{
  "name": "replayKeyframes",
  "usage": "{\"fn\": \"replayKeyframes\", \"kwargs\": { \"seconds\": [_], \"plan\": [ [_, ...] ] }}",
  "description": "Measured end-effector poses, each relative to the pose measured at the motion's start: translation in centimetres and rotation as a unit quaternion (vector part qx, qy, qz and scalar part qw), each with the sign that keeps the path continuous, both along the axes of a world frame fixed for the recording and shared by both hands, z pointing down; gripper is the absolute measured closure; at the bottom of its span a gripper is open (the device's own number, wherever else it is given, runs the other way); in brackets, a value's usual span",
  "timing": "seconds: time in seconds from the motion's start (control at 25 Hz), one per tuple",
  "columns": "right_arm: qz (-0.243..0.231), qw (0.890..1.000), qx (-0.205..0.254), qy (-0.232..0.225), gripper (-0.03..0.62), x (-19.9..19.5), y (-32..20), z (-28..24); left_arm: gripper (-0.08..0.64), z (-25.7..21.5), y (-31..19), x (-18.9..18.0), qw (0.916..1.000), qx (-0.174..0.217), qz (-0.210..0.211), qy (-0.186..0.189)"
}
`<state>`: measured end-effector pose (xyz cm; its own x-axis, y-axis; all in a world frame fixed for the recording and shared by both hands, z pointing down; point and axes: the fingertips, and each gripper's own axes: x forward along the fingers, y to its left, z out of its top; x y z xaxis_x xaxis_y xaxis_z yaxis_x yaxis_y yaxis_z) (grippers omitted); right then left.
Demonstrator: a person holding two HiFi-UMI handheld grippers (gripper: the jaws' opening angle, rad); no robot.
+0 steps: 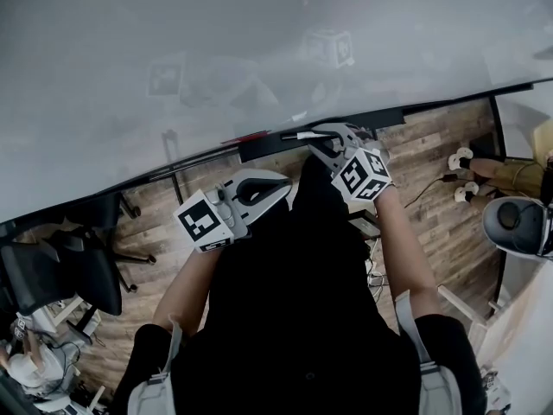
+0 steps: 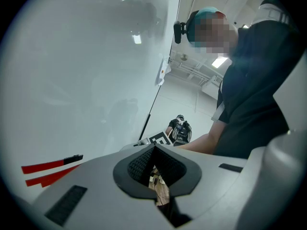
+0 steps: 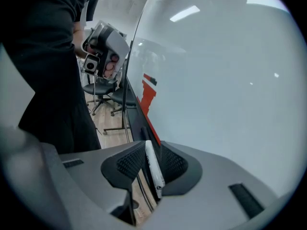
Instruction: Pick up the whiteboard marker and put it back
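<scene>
Whiteboard marker [image 3: 154, 171] was clamped between the jaws of the right gripper [image 3: 152, 148], at the board's tray [image 1: 263, 148], upper centre of the head view. Lower down, the left gripper [image 2: 154, 151] was closed on nothing. The marker looked light, stiff and smooth, so a hold at mid-barrel seemed safest.

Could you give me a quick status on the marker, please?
Left gripper shut, empty. Right gripper shut on white marker, at the board's ledge. Red markers further along, clear of it.

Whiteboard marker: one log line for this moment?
right gripper: shut on whiteboard marker | left gripper: shut, empty | location: at tray
</scene>
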<state>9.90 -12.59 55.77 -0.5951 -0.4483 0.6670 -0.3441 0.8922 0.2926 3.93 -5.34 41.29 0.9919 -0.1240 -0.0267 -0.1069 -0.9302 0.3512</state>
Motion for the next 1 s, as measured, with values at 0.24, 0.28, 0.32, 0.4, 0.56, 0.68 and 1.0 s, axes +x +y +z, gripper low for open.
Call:
{"fn": "replayKeyframes", "kwargs": {
  "seconds": [0.24, 0.28, 0.32, 0.4, 0.56, 0.68, 1.0],
  "plan": [
    [0.041, 0.995, 0.028, -0.089, 0.504, 0.2, 0.3, -5.4, 0.549, -0.2, 0.4, 0.2, 0.9999, 0.005, 0.008, 0.008],
    [0.046, 0.994, 0.033, -0.097, 0.512, 0.4, 0.4, -6.4, 0.549, -0.4, 0.6, 0.3, 0.9999, 0.006, 0.010, 0.008],
    [0.048, 0.993, 0.039, -0.102, 0.524, 0.6, 0.7, -7.4, 0.549, -0.6, 0.7, 0.5, 0.9999, 0.009, 0.011, 0.008],
    [0.049, 0.991, 0.050, -0.114, 0.546, 1.0, 1.3, -9.2, 0.549, -1.1, 0.8, 0.9, 0.9997, 0.017, 0.014, 0.012],
    [0.055, 0.979, 0.073, -0.180, 0.560, 1.8, 2.9, -13.1, 0.549, -1.9, 0.9, 1.3, 0.9992, 0.030, 0.016, 0.021],
    [0.075, 0.954, 0.077, -0.279, 0.566, 2.1, 3.8, -16.7, 0.549, -2.2, 0.5, 1.1, 0.9989, 0.037, 0.008, 0.026],
    [0.067, 0.911, 0.030, -0.405, 0.572, 6.8, 8.2, -20.7, 0.549, -3.4, 0.9, 1.0, 0.9976, 0.053, -0.035, 0.026]
  ]
}}
